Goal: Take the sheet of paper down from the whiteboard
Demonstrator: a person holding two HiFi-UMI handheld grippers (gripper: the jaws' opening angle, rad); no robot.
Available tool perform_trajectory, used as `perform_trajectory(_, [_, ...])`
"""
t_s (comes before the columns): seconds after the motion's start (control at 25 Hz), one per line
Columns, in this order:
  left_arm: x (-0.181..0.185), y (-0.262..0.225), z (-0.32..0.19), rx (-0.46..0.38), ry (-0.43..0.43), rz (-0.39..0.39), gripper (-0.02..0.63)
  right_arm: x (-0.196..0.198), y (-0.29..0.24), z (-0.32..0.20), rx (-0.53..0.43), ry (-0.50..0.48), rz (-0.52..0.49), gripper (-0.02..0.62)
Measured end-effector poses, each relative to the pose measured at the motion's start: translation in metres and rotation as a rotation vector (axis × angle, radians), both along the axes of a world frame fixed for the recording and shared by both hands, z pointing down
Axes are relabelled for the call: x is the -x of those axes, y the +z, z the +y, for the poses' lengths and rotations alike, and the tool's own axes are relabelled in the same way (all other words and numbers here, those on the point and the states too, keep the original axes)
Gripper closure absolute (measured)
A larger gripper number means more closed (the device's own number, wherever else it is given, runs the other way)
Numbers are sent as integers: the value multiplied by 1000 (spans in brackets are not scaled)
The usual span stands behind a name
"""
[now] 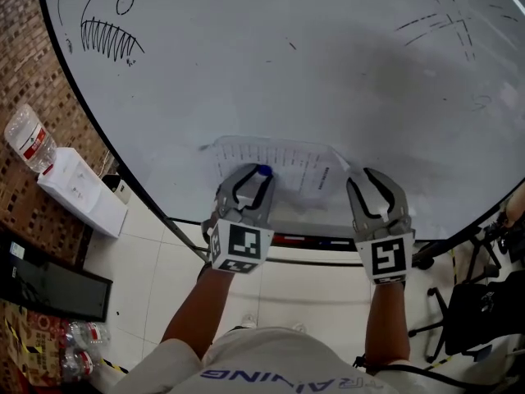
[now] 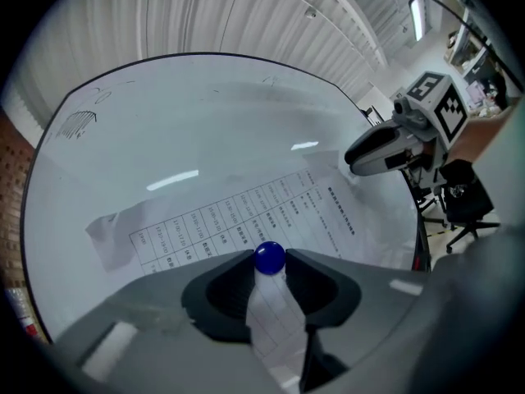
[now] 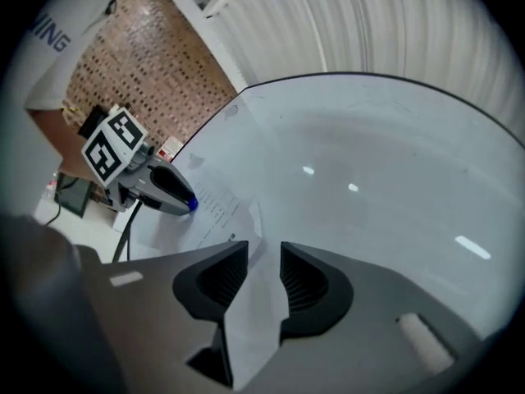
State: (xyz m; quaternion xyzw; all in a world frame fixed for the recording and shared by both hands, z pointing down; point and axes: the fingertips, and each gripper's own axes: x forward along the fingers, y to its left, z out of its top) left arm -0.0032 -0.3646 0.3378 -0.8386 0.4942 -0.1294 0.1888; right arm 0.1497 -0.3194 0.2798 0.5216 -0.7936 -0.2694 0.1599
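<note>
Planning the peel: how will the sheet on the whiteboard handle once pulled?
Likely floppy and light: the sheet of paper looks thin, and its corner by the right gripper seems to lift off the whiteboard. It probably slides or drops once freed, since only the blue magnet, gripped by the left gripper, appears to pin it.
</note>
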Motion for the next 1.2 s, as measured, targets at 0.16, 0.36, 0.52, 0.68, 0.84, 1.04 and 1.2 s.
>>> perform_trajectory(0.16, [-1, 1, 0, 7, 14, 8, 480, 17, -11, -5, -34, 9, 146, 465])
perform_trajectory(0.36, [0, 0, 0, 13, 25, 18, 480, 33, -15, -10, -52, 19, 188, 463])
perform_trajectory(0.52, [-1, 0, 0, 26, 46, 53, 480, 31, -19, -13, -61, 36, 148, 588])
perform_trajectory(0.68, [-1, 1, 0, 33, 65, 59, 480, 29, -14, -14, -30, 9, 127, 588])
perform_trajectory(0.84, [1, -4, 9, 56, 105, 101, 480, 21, 2, -8, 58, -26, 48, 588])
perform_trajectory(1.04, [18, 11, 28, 162, 127, 295, 480, -13, 40, 3, 168, 13, -44, 588])
perform_trajectory(1.2, [43, 34, 41, 183, 78, 364, 480, -49, 73, 22, 255, 50, -163, 588])
